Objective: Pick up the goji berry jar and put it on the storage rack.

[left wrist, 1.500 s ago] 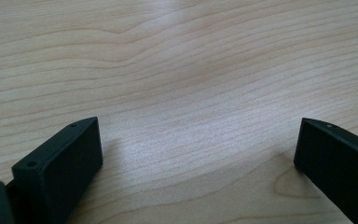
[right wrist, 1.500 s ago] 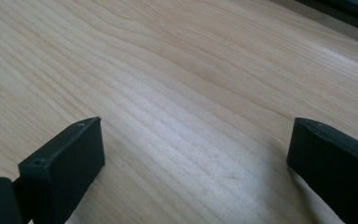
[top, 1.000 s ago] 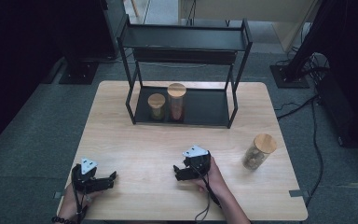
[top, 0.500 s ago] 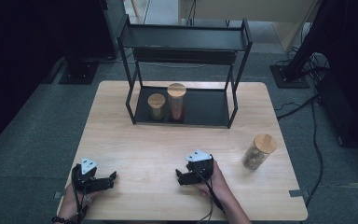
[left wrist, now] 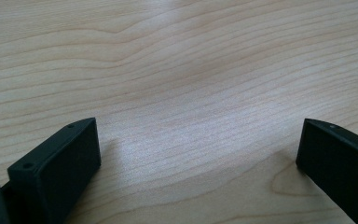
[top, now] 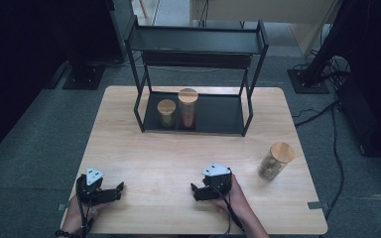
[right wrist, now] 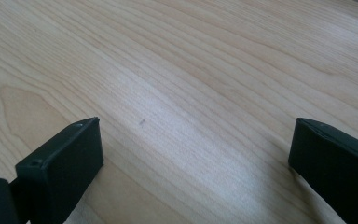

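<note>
**Both grippers rested wide on the counter, jar apart at the right**

A pale wooden counter [top: 178,153] with flowing grain was seen from above. At its far side a black two-tier metal shelf [top: 198,44] was set, and on the lower tier two jars were stood just beside each other: a taller jar [top: 187,109] with reddish contents and a shorter jar [top: 166,113] with greenish-brown contents, both capped by round wooden lids.

Nearest the right gripper, a lone jar [top: 275,161] was placed on the counter towards the right edge, well apart from the shelf. It was seen as a clear glass cylinder, upright, closed by a flat round lid of light wood, with brownish contents inside; what the contents were could not be made out.

The right gripper [top: 198,191] was held low at the near middle of the counter, near the lone jar but apart from it, pointed to the left. Its jaws were spread wide, with bare wood between them. The left gripper [top: 116,191] was held at the near left corner, its jaws likewise spread wide over bare wood, nothing being held by either.
</note>
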Tool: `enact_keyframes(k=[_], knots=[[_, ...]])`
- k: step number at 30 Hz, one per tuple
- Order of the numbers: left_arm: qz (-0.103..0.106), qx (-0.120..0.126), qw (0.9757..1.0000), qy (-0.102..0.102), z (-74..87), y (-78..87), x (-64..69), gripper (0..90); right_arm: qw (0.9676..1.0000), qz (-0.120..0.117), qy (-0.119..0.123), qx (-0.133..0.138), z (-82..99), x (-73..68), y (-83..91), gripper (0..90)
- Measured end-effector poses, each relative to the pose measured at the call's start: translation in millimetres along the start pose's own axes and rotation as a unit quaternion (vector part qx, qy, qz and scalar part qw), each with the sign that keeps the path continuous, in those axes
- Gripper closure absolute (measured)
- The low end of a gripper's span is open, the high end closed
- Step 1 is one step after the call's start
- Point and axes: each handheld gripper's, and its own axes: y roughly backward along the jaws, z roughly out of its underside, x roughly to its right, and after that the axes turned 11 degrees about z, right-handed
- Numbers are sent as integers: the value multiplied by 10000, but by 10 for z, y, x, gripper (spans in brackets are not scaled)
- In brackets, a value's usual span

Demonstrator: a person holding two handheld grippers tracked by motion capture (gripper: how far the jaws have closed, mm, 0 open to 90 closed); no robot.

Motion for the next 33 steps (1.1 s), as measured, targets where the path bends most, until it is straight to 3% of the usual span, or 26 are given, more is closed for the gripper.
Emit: enact_keyframes(k=[20,33], knots=[[-13,4,10000,13,0,0,-1,0,10000,10,-36,-44,141,122,125,9],[-11,3,10000,14,0,0,-2,0,9999,104,-108,-70,262,278,220,0]])
